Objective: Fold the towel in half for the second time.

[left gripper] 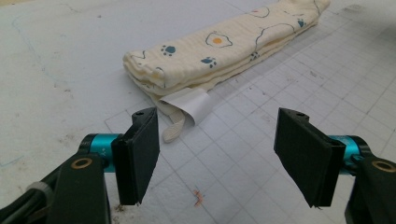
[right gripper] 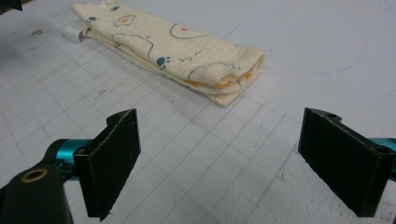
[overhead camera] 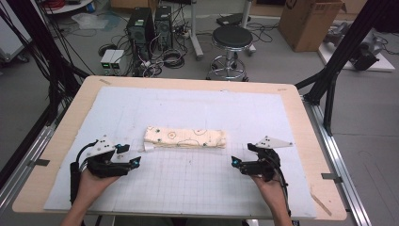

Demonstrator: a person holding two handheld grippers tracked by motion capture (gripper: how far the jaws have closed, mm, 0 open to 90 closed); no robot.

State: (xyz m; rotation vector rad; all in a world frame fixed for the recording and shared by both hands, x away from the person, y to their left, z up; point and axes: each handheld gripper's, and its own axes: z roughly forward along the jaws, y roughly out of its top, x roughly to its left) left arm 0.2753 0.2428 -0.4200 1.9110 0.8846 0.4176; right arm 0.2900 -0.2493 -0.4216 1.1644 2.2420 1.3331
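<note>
A folded cream cloth (overhead camera: 184, 138) with paw and egg prints lies as a long strip on the white grid mat (overhead camera: 188, 188). A white label (left gripper: 189, 103) sticks out at its left end. My left gripper (overhead camera: 132, 154) rests on the mat just left of that end, open, with nothing between its jaws. My right gripper (overhead camera: 241, 155) sits a little right of and nearer than the cloth's right end, also open and empty. The cloth (left gripper: 219, 46) lies ahead of the left gripper (left gripper: 219, 156). In the right gripper view the cloth (right gripper: 168, 51) lies ahead of the right gripper (right gripper: 224, 165).
The mat covers most of a wooden table (overhead camera: 56, 141). Beyond the far edge stand a black stool (overhead camera: 231, 40), computer towers (overhead camera: 149, 28), cables and a cardboard box (overhead camera: 308, 21). Black frame struts (overhead camera: 339, 56) rise at both sides.
</note>
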